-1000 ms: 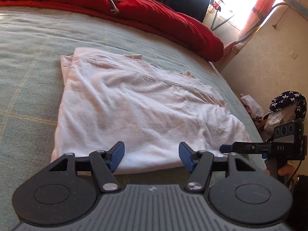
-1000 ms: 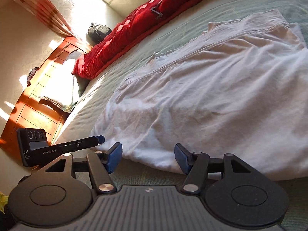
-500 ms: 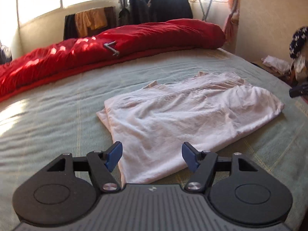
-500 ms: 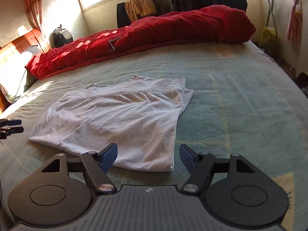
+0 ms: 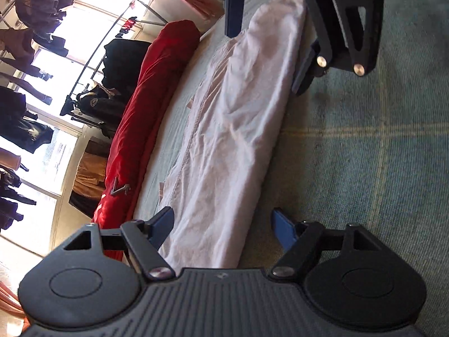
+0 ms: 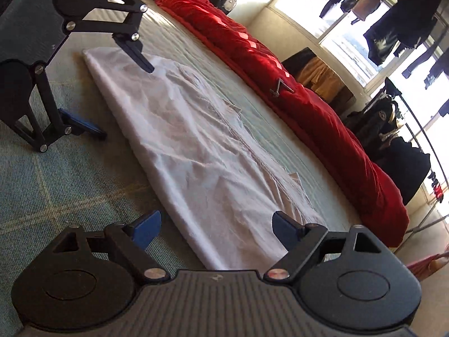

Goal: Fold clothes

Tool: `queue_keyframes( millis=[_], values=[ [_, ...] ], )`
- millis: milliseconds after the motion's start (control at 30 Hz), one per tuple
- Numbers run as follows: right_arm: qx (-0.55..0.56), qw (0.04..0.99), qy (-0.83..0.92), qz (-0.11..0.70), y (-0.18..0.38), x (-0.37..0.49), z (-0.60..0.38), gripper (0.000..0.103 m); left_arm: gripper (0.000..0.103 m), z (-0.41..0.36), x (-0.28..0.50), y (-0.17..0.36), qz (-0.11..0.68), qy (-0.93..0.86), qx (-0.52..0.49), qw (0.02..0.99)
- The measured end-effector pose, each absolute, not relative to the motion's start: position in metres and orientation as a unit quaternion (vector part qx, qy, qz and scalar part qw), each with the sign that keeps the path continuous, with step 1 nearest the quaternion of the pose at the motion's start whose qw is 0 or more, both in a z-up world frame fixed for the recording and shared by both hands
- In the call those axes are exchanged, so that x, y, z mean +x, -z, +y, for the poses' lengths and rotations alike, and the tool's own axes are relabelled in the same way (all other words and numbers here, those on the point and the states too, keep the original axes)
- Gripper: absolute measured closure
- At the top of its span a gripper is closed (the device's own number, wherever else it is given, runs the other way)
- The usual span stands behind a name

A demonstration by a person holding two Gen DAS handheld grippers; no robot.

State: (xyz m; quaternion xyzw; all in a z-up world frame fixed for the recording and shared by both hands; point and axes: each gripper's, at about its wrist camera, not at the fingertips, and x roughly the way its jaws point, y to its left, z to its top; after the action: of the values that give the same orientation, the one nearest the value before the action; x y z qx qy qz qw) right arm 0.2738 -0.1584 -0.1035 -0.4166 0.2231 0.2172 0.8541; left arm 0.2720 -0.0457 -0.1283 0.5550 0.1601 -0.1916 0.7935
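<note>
A white garment lies folded into a long flat strip on the green bedspread; it also shows in the right wrist view. My left gripper is open, turned on its side, its fingers straddling one short end of the strip. My right gripper is open and straddles the opposite end. Each gripper shows in the other's view: the right one at the far end, the left one likewise. Neither holds cloth.
A red duvet lies bunched along the far side of the bed, with a metal clip on it. Beyond it stand a clothes rack with dark garments and bright windows. The bedspread stretches on the near side.
Both grippers have dropped low, rolled sideways and moved to opposite short ends of the garment, now facing each other. The garment has not moved. Both stay open.
</note>
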Motion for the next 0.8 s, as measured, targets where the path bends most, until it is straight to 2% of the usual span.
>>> queue_keyframes(
  millis=[100,433,800],
  values=[
    [-0.449,0.842,-0.218,0.204,0.113,0.275,-0.145,0.013,0.018,-0.05,0.279,0.131,0.144,0.185,0.567,0.79],
    [-0.482,0.833,-0.21,0.172,0.117,0.288,-0.126,0.006,0.017,-0.07,0.294,0.14,0.106,0.164,0.604,0.772],
    [-0.527,0.82,-0.107,0.198,0.123,0.288,-0.204,0.006,0.016,-0.014,0.288,0.137,0.136,0.091,0.603,0.781]
  ],
)
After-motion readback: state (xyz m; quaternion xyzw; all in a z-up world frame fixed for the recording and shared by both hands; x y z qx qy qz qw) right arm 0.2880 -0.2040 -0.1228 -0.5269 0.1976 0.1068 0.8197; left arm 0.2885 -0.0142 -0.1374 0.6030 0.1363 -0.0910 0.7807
